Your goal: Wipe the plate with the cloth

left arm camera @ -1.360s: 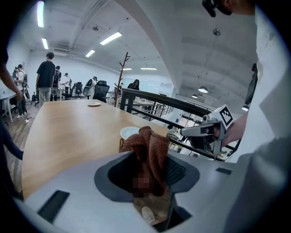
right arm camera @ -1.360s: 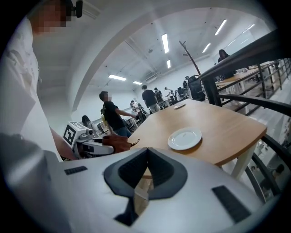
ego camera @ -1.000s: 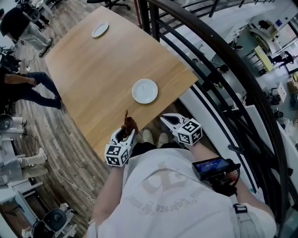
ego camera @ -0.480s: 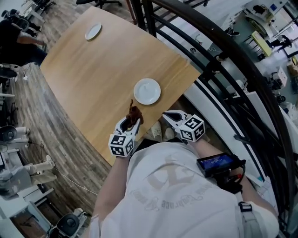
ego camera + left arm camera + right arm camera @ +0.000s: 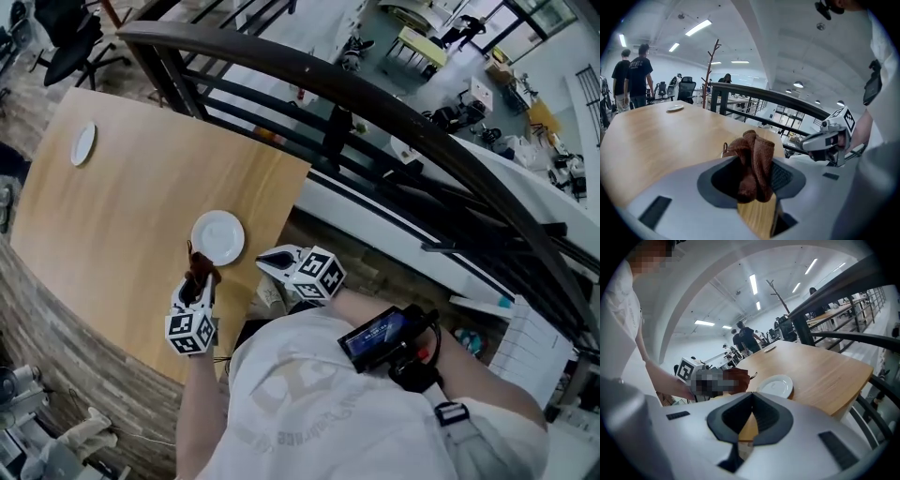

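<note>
My left gripper (image 5: 199, 281) has its fingers clenched on a rust-brown, fuzzy, bunched-up cloth (image 5: 752, 157). The cloth sticks up out of the fingers in soft, thick folds, with a small loop on one side.

The small round white plate (image 5: 217, 236) lies flat on the pale wooden counter (image 5: 112, 206). The cloth is just beside the plate, on the side nearest me. It is not on the plate yet. From the left fingers, the plate lies straight ahead and a little to the right, so I think a short push forward would bring the cloth onto it.

My right gripper (image 5: 270, 260) is just beside the plate too, on its right and toward me, past the counter's edge. Its fingers are pressed together with nothing between them. Both grippers are close to the plate, but the left one has the cloth, so I think the wiping is its job.

The plate is round, so no side is longer and I can wipe it any way. It looks smooth, hard and shiny, with a low raised rim. The counter is smooth wood, so I think the plate could slide when rubbed. A second white plate (image 5: 82, 143) lies well apart from the first, far beyond it on the counter.
</note>
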The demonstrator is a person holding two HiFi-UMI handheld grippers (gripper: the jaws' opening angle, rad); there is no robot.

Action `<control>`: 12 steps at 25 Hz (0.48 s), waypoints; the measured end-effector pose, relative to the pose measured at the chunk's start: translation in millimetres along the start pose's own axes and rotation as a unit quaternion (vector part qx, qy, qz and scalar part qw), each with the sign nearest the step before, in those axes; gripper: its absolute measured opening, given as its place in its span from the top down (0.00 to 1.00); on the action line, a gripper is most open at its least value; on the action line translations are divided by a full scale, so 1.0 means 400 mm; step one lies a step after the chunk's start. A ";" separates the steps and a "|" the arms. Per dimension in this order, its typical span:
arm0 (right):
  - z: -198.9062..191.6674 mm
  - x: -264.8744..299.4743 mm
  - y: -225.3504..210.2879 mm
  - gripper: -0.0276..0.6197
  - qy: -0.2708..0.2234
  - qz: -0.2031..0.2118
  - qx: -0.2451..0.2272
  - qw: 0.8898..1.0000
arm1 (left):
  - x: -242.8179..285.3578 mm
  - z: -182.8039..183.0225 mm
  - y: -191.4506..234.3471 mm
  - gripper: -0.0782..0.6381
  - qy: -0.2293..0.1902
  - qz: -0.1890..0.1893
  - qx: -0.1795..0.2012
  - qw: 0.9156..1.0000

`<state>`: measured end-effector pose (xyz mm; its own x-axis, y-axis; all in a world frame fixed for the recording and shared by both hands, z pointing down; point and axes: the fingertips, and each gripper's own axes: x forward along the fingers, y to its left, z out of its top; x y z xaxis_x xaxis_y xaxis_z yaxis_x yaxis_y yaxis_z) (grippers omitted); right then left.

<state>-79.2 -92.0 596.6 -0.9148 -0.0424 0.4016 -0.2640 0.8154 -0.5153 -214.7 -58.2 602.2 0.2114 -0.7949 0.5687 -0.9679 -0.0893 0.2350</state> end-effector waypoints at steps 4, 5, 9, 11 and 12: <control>0.000 0.033 -0.029 0.94 0.000 -0.003 0.004 1.000 | 0.058 0.005 0.034 0.66 0.003 -0.005 0.006 1.000; -0.003 0.042 -0.027 0.94 0.000 0.000 0.006 1.000 | 0.062 0.003 0.044 0.66 0.006 -0.004 0.007 1.000; 0.012 0.011 -0.055 0.94 0.001 -0.013 0.007 1.000 | 0.118 0.030 0.043 0.66 0.003 -0.011 0.012 1.000; 0.022 -0.030 -0.074 0.94 0.003 -0.025 0.005 1.000 | 0.151 0.057 0.020 0.66 -0.005 -0.017 0.013 1.000; 0.021 -0.038 -0.071 0.94 0.005 -0.025 0.007 1.000 | 0.151 0.065 0.020 0.66 -0.005 -0.015 0.012 1.000</control>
<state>-60.5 -119.4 598.8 -0.8970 -0.0766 0.4354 -0.3136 0.8043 -0.5048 -213.0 -122.5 618.2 0.2389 -0.7980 0.5533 -0.9643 -0.1278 0.2319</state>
